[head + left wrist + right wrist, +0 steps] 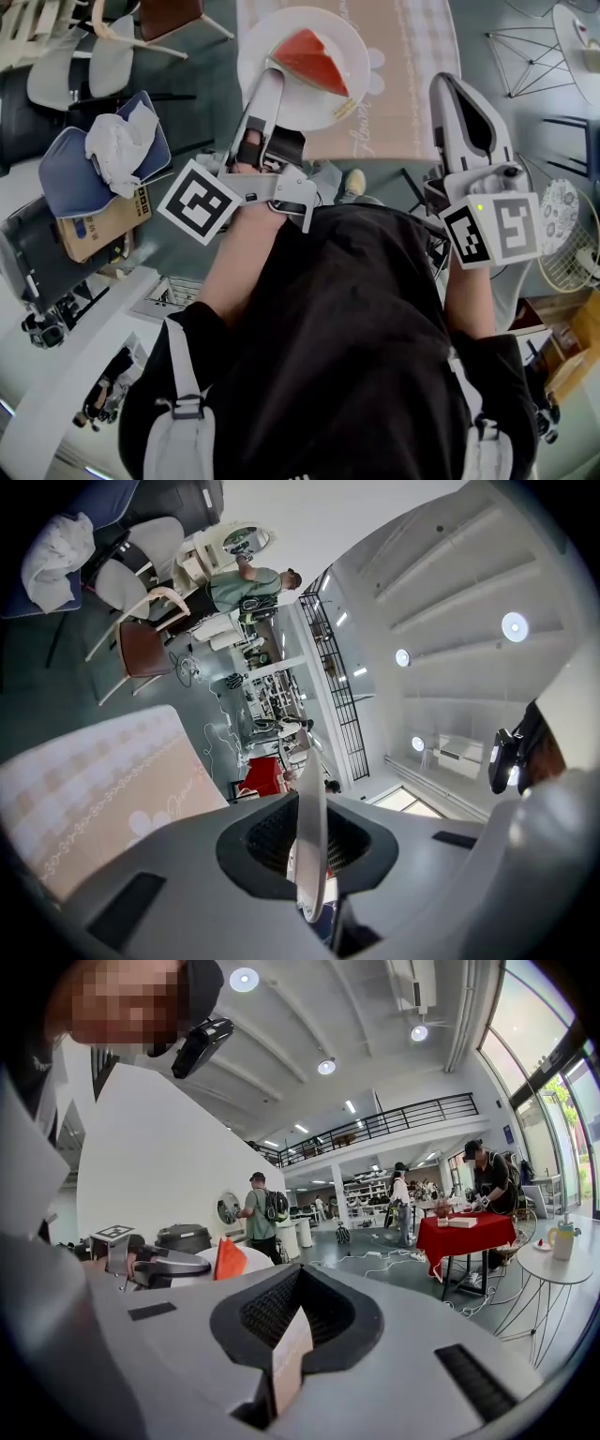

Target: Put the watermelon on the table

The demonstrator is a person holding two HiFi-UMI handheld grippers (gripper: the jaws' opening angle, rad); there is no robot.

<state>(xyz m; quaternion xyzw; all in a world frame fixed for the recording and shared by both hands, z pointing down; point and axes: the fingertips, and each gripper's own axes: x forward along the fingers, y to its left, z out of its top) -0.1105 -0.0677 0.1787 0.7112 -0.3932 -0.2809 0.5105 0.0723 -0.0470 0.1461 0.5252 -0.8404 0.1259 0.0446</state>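
A red watermelon slice [314, 58] lies on a white plate [281, 42]. My left gripper [265, 82] is shut on the plate's near rim, which stands edge-on between the jaws in the left gripper view [309, 841]. The plate hangs over a beige patterned tablecloth [412, 66], also seen in the left gripper view [89, 789]. My right gripper [448, 89] reaches over the cloth's right corner and is shut on a thin beige sheet edge [291, 1349], apparently that cloth. The right gripper view shows the slice [230, 1258] and the left gripper [141, 1262] off to its left.
Chairs [103, 52] and a blue cushion with a crumpled white cloth [117, 150] stand at the left, a cardboard box [98, 225] below them. Wire-frame side tables [534, 47] and a fan [562, 234] are at the right. People and a red-clothed table [469, 1232] are farther off.
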